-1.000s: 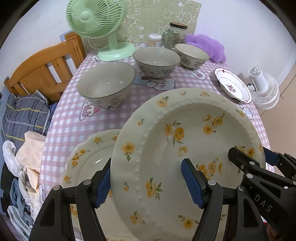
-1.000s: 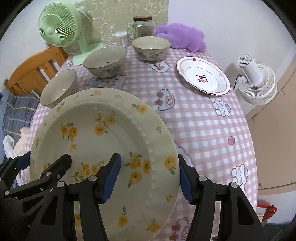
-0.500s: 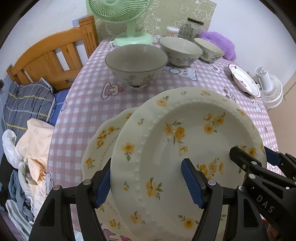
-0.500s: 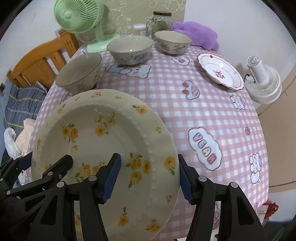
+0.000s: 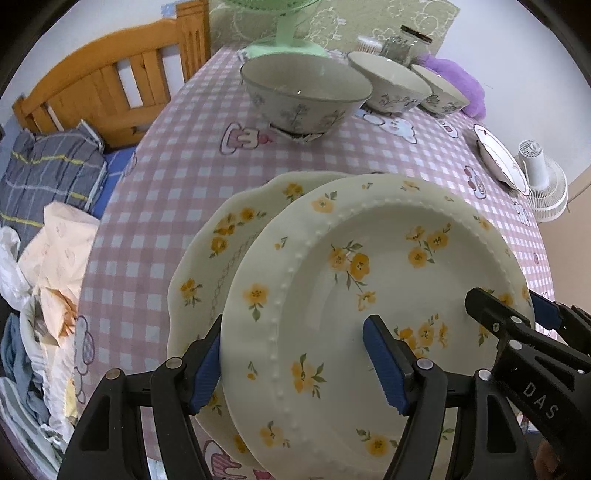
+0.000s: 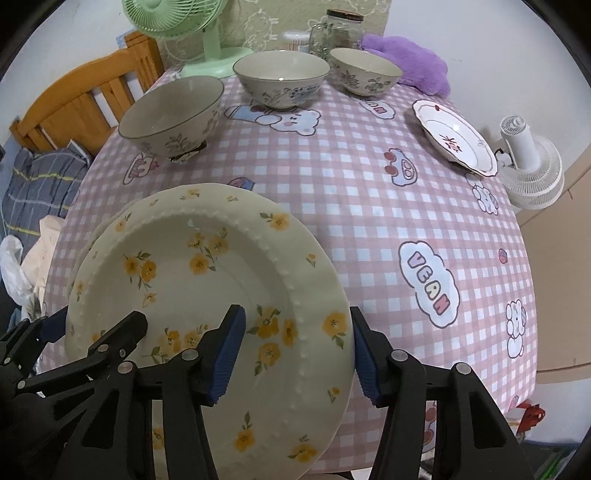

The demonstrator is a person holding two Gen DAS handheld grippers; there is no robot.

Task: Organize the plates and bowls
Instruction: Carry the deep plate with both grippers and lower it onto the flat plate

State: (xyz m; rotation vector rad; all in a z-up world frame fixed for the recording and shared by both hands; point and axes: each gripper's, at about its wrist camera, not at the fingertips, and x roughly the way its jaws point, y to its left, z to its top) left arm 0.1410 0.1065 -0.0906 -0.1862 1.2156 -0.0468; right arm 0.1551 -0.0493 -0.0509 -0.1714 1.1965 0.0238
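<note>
A cream plate with yellow flowers and a beaded rim (image 5: 388, 266) (image 6: 207, 273) hangs tilted just above the table, carried by both grippers. My left gripper (image 5: 295, 354) is shut on its left rim, one pad on the upper face and one at the outer edge. My right gripper (image 6: 295, 350) grips the right rim the same way, and its jaws are closing on it. Right below lies a scalloped yellow-flower plate (image 5: 221, 240) (image 6: 101, 229), mostly covered by the held plate. Three floral bowls (image 6: 173, 110) (image 6: 280, 77) (image 6: 364, 70) stand in a row further back.
A white plate with a red pattern (image 6: 454, 136) lies at the right edge of the pink checked tablecloth (image 6: 369, 206). At the back stand a green fan (image 6: 207, 44), a glass jar (image 6: 336, 33) and a purple plush (image 6: 410, 62). A wooden bed frame (image 5: 103, 85) and bedding are on the left.
Both grippers carried the plate toward the table's near left and downward. The scalloped plate underneath has slid further under the held plate. The bowls now look farther back.
</note>
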